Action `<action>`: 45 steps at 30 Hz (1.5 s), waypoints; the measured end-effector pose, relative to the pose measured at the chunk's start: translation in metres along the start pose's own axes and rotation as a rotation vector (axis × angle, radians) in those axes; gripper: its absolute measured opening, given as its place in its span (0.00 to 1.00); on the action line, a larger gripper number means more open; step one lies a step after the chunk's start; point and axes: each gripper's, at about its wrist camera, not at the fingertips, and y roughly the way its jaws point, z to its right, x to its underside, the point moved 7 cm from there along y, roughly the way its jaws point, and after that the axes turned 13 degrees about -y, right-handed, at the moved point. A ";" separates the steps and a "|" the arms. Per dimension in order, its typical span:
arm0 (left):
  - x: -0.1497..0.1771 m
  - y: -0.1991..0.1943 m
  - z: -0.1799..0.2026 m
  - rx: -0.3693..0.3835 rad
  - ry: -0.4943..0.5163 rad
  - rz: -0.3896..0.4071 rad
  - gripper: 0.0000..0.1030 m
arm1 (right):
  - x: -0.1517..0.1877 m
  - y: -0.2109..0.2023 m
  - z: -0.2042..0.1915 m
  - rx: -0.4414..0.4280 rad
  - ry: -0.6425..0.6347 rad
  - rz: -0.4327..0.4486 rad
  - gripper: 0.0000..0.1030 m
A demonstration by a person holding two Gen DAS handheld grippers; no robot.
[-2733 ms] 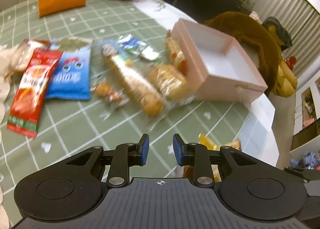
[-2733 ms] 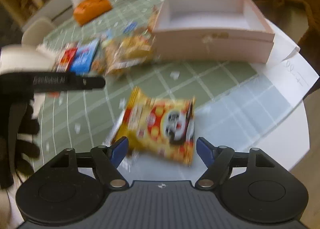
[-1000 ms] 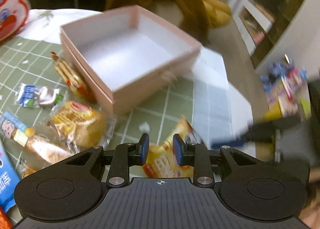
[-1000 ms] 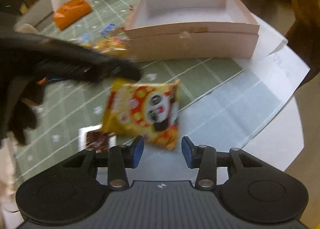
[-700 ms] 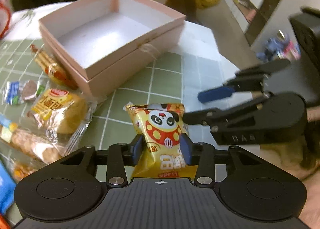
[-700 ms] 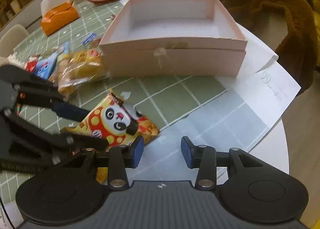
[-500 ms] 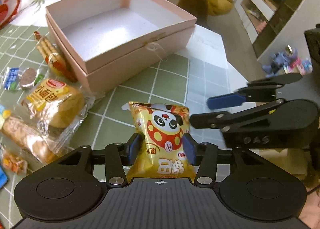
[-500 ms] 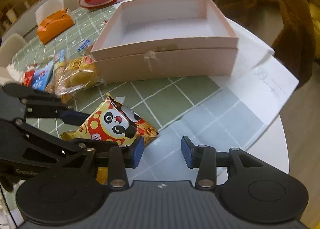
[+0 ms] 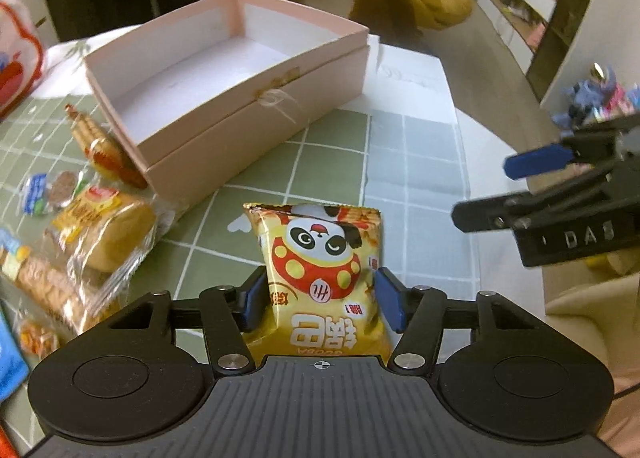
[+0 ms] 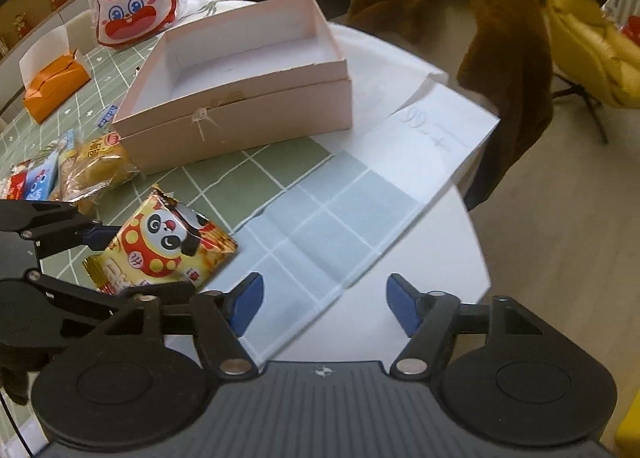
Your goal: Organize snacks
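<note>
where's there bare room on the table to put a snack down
The pink box is empty inside. The pale paper sheet between the box front, the panda snack bag and the table edge is bare, as is the white sheet to its right. Left of the box it is crowded: bread packet and other wrapped snacks.

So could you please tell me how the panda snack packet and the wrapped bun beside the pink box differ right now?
The panda snack packet is opaque yellow with a red-and-white panda print; the wrapped bun sits in clear film with a small label. The packet lies between the opening pads of the left tool; the bun lies untouched by either tool, close to the pink box. Both rest on the green checked tablecloth, outside the box.
</note>
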 end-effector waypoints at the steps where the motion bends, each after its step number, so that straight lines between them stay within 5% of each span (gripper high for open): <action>1: 0.000 0.000 -0.002 0.011 -0.027 0.005 0.57 | 0.001 -0.002 0.000 0.013 -0.008 0.001 0.73; 5: 0.005 -0.014 -0.025 0.063 -0.193 0.043 0.52 | 0.001 -0.008 -0.011 0.043 -0.057 0.017 0.76; 10: 0.016 -0.050 -0.063 0.065 -0.399 0.137 0.51 | -0.009 -0.010 -0.044 -0.048 -0.111 0.024 0.80; 16: 0.041 -0.101 -0.115 -0.065 -0.613 0.211 0.51 | -0.012 0.001 -0.112 -0.248 -0.204 -0.040 0.80; 20: 0.067 -0.122 -0.134 -0.110 -0.691 0.221 0.51 | -0.008 0.006 -0.155 -0.306 -0.263 -0.055 0.76; 24: 0.091 -0.136 -0.143 -0.115 -0.745 0.226 0.51 | -0.006 0.008 -0.184 -0.245 -0.370 -0.035 0.71; 27: 0.106 -0.142 -0.146 -0.115 -0.773 0.217 0.51 | -0.001 0.005 -0.200 -0.191 -0.474 -0.009 0.57; 33: 0.116 -0.142 -0.143 -0.092 -0.761 0.204 0.51 | 0.005 -0.011 -0.195 -0.192 -0.457 0.005 0.45; 34: 0.116 -0.141 -0.140 -0.084 -0.752 0.200 0.51 | 0.006 -0.014 -0.192 -0.193 -0.446 0.003 0.14; 35: 0.115 -0.140 -0.137 -0.076 -0.741 0.197 0.51 | 0.006 -0.016 -0.189 -0.188 -0.440 -0.006 0.05; 43: 0.112 -0.131 -0.117 -0.035 -0.684 0.173 0.51 | 0.007 -0.029 -0.165 -0.193 -0.344 0.022 0.07; 45: 0.113 -0.131 -0.116 -0.034 -0.683 0.171 0.52 | 0.009 -0.030 -0.163 -0.204 -0.334 0.026 0.22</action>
